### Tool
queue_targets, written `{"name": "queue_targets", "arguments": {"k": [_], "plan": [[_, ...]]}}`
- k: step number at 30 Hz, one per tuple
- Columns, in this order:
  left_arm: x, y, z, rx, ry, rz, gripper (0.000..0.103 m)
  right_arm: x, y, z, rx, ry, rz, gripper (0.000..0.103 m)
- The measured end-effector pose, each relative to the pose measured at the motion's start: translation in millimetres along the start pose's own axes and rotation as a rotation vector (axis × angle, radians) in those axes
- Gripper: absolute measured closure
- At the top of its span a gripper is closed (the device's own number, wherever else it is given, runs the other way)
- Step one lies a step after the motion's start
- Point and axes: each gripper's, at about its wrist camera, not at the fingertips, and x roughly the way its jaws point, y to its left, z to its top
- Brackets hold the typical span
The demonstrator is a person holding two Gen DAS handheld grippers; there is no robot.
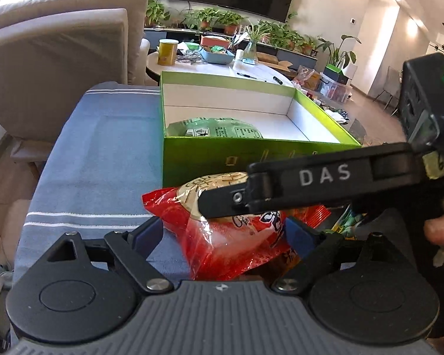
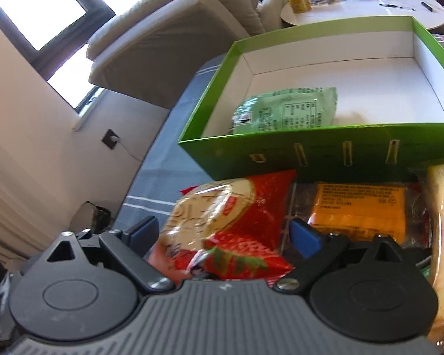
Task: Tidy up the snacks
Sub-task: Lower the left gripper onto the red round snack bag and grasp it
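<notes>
Red snack bag (image 2: 222, 230), crinkly, light, slippery film, lying on blue striped cloth (image 1: 97, 159) before green box (image 2: 334, 153). Both grippers' jaws spread around it, right gripper (image 2: 225, 236), left gripper (image 1: 222, 236). Best pinched mid-bag, gently.

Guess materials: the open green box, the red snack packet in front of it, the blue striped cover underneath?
Open green box: likely coated cardboard; crisp folded edges, slight sheen, matte white inside. Red snack packet: thin glossy plastic film; it crinkles, glares, and has a clear window. Blue striped cover: woven fabric by its look; matte, soft creases.
</notes>
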Motion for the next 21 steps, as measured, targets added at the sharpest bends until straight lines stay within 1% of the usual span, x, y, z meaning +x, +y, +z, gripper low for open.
{"name": "queue_targets", "arguments": {"k": [4,6,9,12,13,15,17,21], "plan": [[9,6,1,-0.03,0.028,-0.046,0.01,7,0,5,-0.007,0.013,0.003,0.012],[14,8,2,-0.045,0.044,-0.053,0.01,10,2,6,-0.027,0.011,-0.009,0.012],[18,4,5,-0.026,0.053,-0.045,0.009,12,6,6,-0.056,0.013,-0.02,0.011],[24,-4,4,0.02,0.076,-0.076,0.011,15,12,5,-0.111,0.013,-0.033,0.012],[25,-6,4,0.024,0.075,-0.072,0.01,16,13,5,-0.128,0.013,-0.032,0.012],[27,-6,3,0.022,0.073,-0.073,0.01,15,13,4,-0.157,0.012,-0.037,0.015],[27,-5,1,0.019,0.057,-0.073,0.011,14,9,5,-0.149,0.012,-0.033,0.018],[18,-10,-2,0.026,0.028,-0.079,0.013,10,9,3,-0.152,0.004,-0.035,0.021]]}}
